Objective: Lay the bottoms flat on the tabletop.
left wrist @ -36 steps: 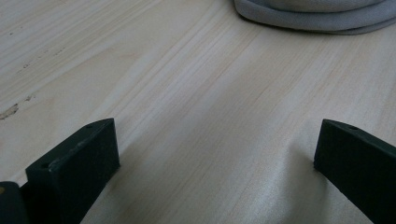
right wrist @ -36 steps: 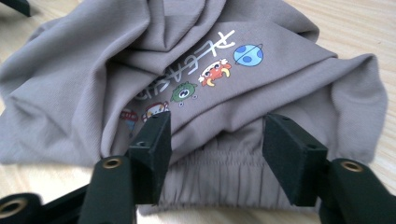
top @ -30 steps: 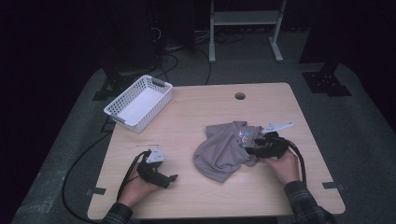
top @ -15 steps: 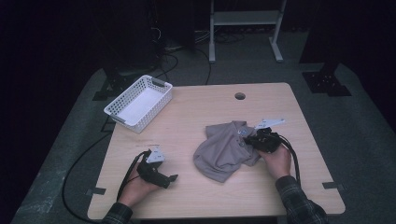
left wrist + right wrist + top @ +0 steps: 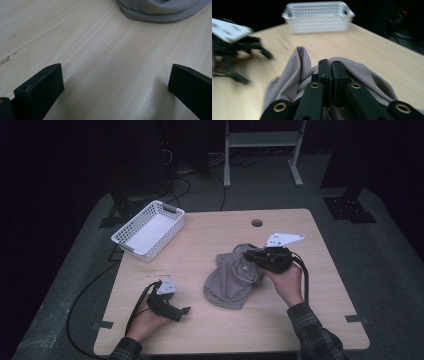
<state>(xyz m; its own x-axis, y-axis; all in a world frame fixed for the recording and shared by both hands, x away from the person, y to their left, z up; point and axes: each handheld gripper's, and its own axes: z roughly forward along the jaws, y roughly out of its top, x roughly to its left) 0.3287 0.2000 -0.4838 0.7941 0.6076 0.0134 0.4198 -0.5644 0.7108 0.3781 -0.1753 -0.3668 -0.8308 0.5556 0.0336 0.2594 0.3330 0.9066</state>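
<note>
Right gripper [image 5: 251, 255] has its jaws pressed together on a fold of the grey cloth [image 5: 231, 281], which lies crumpled at the middle of the table [image 5: 210, 330]. Left gripper [image 5: 181, 312] rests low on the bare wood near the front edge, jaws spread wide, gripping nothing. Back left, the white basket [image 5: 122, 238] sits with nothing visible inside.

The high view looks forward and down from above the near edge, taking in the whole tabletop [image 5: 210, 227]. The left gripper view sits low and close over the wood, facing the grey cloth [image 5: 160, 11] at its far edge. The right gripper view looks from the right across that cloth [image 5: 294, 72] toward the white basket [image 5: 318, 17], which the high view shares.
</note>
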